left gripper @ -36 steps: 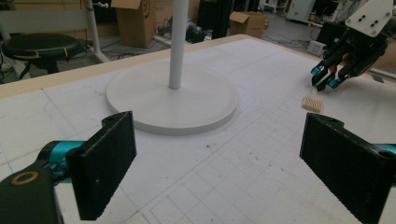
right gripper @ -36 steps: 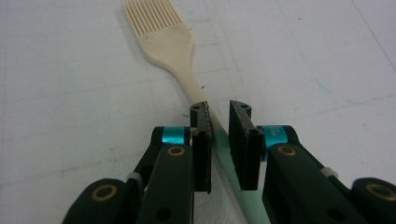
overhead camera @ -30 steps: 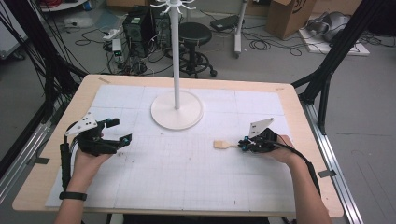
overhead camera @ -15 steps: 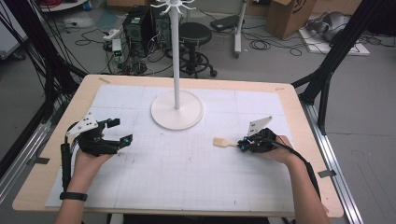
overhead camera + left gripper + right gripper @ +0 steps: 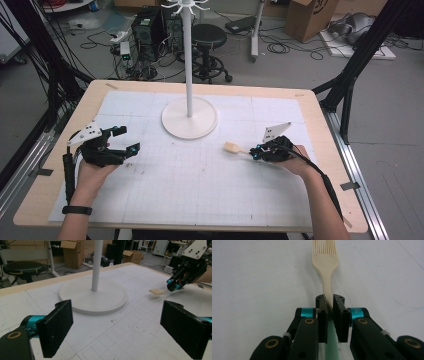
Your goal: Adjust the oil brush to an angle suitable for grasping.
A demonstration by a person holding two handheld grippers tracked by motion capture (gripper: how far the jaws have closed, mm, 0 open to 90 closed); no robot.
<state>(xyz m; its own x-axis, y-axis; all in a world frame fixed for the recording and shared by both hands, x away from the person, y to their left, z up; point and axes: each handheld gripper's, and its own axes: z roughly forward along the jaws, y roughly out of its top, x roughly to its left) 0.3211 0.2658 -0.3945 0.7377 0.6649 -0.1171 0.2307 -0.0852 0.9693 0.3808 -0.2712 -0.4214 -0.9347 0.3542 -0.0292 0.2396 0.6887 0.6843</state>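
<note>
The right claw (image 5: 329, 302) pinches the cream silicone basting brush (image 5: 325, 262) by its thin handle; it could swivel when lifted. The left claw (image 5: 117, 325) gapes wide.

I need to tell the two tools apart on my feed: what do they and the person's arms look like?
Both are black with teal joints, brass-coloured pivots and flat black pads. The left tool and right tool each carry a pale three-cornered plate with holes and trail a black cable. The arms are bare; a black wristband sits on the left.
</note>
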